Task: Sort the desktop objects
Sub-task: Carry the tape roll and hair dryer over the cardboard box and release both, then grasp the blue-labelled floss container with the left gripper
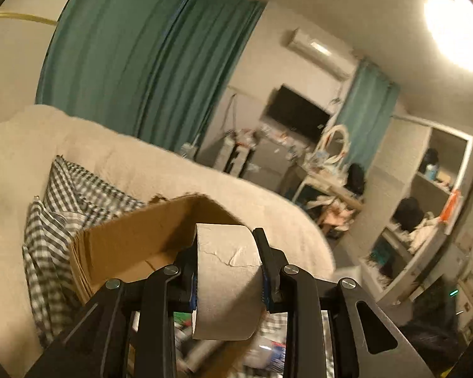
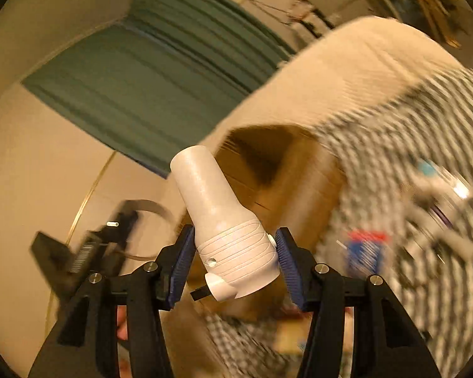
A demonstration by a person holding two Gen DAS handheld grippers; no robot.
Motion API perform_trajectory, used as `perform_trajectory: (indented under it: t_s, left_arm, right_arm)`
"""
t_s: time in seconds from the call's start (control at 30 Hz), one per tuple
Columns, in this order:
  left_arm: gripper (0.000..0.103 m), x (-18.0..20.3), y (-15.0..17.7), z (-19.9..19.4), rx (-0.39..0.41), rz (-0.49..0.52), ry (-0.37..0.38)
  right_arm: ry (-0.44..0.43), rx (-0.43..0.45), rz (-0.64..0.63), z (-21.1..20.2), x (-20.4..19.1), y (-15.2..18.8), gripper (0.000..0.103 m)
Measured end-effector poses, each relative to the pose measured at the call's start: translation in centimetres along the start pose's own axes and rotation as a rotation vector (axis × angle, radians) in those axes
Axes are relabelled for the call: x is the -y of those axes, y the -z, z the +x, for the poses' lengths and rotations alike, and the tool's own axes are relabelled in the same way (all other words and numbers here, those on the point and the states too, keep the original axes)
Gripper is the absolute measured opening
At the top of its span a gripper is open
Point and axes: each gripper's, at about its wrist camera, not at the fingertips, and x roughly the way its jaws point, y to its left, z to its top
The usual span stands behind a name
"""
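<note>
The left gripper (image 1: pixel 227 249) clamps its fingers on a pale beige tape roll (image 1: pixel 227 280), held above the open brown cardboard box (image 1: pixel 135 245), likely for dropping in. The right gripper (image 2: pixel 235 245) pinches a white ribbed plastic cylinder (image 2: pixel 224 226) near the same box.

Teal curtains (image 1: pixel 148 63) hang along a pale wall, with a second teal curtain (image 1: pixel 365 110) further back. A white air conditioner (image 1: pixel 321 52) sits high on the wall above a dark television (image 1: pixel 296 115). A bright ceiling light (image 1: pixel 457 31) glares at the upper right. White open shelves (image 1: pixel 425 189) stand cluttered beside a messy desk (image 1: pixel 328 182).
</note>
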Motion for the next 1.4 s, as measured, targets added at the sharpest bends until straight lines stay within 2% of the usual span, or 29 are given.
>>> perform_trajectory:
  t_s: [0.13,0.2,0.23,0.3,0.37,0.43,0.53,0.63,0.83,0.93,1.03,1.1,1.23,1.3,1.4]
  left_arm:
    - [0.03,-1.9,0.2,4.1,-0.085,0.02,-0.084]
    - [0.047,-3.4,1.3,5.6,-0.116,-0.025,-0.098]
    - [0.06,-4.1,1.6,6.4,-0.142,-0.057,-0.088]
    - [0.064,-5.1,2.3,7.0,-0.162,-0.097,-0.078]
    - [0.077,-5.7,2.5,7.1,-0.163,-0.124,-0.078]
    - [0.082,-5.7,2.7,6.6,-0.149,-0.134,-0.07]
    - [0.082,-5.3,3.3,5.6,-0.16,-0.112,-0.059]
    - [0.082,-4.2,4.1,4.0,-0.175,-0.083,-0.038]
    - [0.094,1.0,5.2,-0.1,-0.175,0.052,-0.032]
    - [0.1,3.5,7.7,-1.9,-0.18,0.106,-0.042]
    - [0.101,5.1,11.2,-2.8,-0.224,0.12,-0.046]
    - [0.102,6.0,13.9,-2.7,-0.278,0.133,-0.049]
    - [0.103,7.3,18.8,-1.2,-0.422,0.157,-0.103]
    - [0.103,7.9,20.7,-0.4,-0.466,0.171,-0.114]
    - [0.103,8.6,22.0,0.4,-0.489,0.232,-0.13]
  right_arm:
    - [0.003,0.004,-0.027,4.9,-2.4,-2.3,0.054]
    - [0.023,0.015,-0.036,6.3,-2.9,-2.8,0.057]
    - [0.042,0.024,-0.045,6.4,-3.1,-2.6,0.061]
    - [0.057,0.049,-0.067,6.5,-3.4,-2.6,0.065]
    - [0.076,0.074,-0.099,5.8,-3.7,-2.8,0.065]
    - [0.106,0.089,-0.137,5.0,-3.8,-2.5,0.066]
    - [0.176,0.096,-0.187,3.0,-3.8,-1.8,0.066]
    - [0.29,0.112,-0.244,-0.4,-3.9,-0.2,0.066]
    - [0.483,0.135,-0.312,-7.3,-3.5,2.4,0.066]
    - [0.527,0.138,-0.298,-9.5,-1.6,3.4,0.066]
    - [0.577,0.139,-0.304,-11.2,-0.6,4.6,0.066]
    - [0.596,0.134,-0.31,-11.7,0.5,5.8,0.068]
    - [0.64,0.108,-0.323,-12.2,3.2,8.4,0.075]
    - [0.641,0.087,-0.311,-11.9,4.7,8.9,0.075]
    - [0.608,0.075,-0.273,-11.5,6.0,9.1,0.076]
